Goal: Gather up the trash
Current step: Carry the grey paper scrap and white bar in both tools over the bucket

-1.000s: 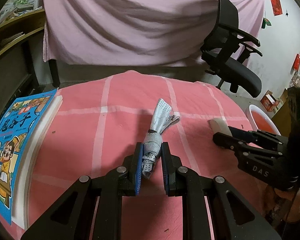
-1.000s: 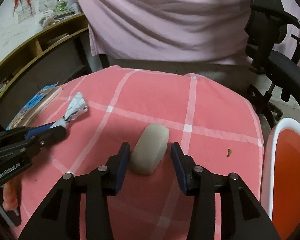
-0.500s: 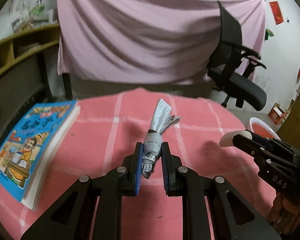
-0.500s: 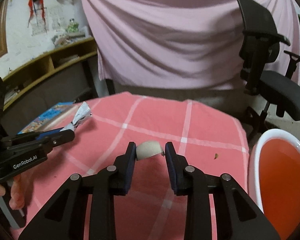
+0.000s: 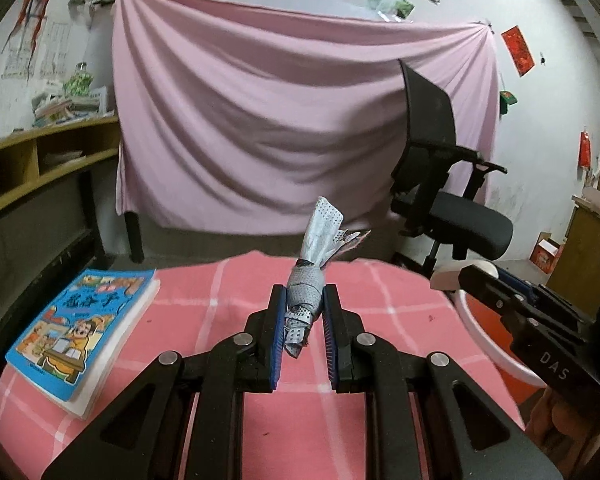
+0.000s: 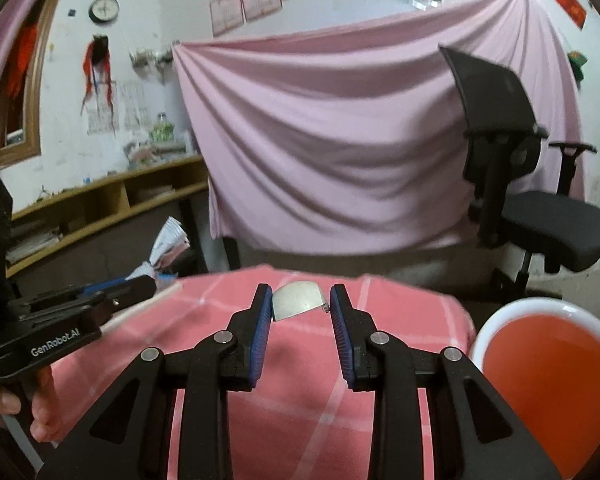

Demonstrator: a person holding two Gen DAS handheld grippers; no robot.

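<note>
The left gripper [image 5: 303, 312] jaws pinch a twisted silver wrapper [image 5: 308, 292], its long axis pointing forward and up past them. The right gripper [image 6: 299, 312] jaws clamp a pale rounded lump [image 6: 298, 300] crosswise.

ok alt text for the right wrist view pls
The right tool grips a pale flattened lump above a pink checked tablecloth. A white bin with an orange liner sits lower right; the left tool holds a crumpled wrapper at left.
</note>
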